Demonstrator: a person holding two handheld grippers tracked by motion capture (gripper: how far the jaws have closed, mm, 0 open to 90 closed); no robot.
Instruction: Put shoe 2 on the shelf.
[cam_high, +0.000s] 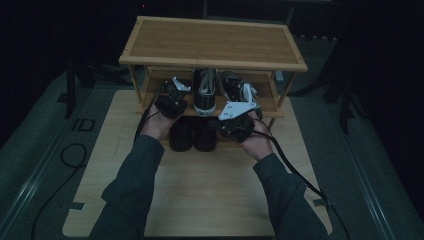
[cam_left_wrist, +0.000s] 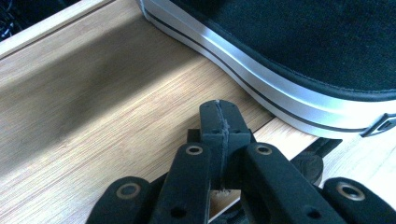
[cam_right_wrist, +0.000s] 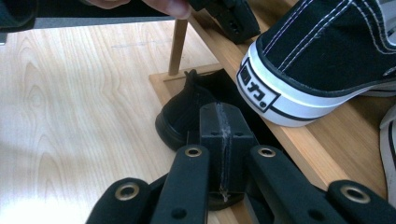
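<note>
The left gripper (cam_high: 172, 95), with its jaws fully closed and holding nothing, rested over the middle shelf of the wooden shoe rack (cam_high: 215, 42), just beside the black canvas sneaker (cam_high: 205, 90) that stood there with its heel toward the person. The right gripper (cam_high: 235, 117) was also closed and empty, near the heel of this sneaker and above the pair of black shoes (cam_high: 192, 134) on the table under the shelf. I judged the sneaker light, with soft canvas but a stiff rubber sole, so the firm heel edge seemed the best place to grasp it.
</note>
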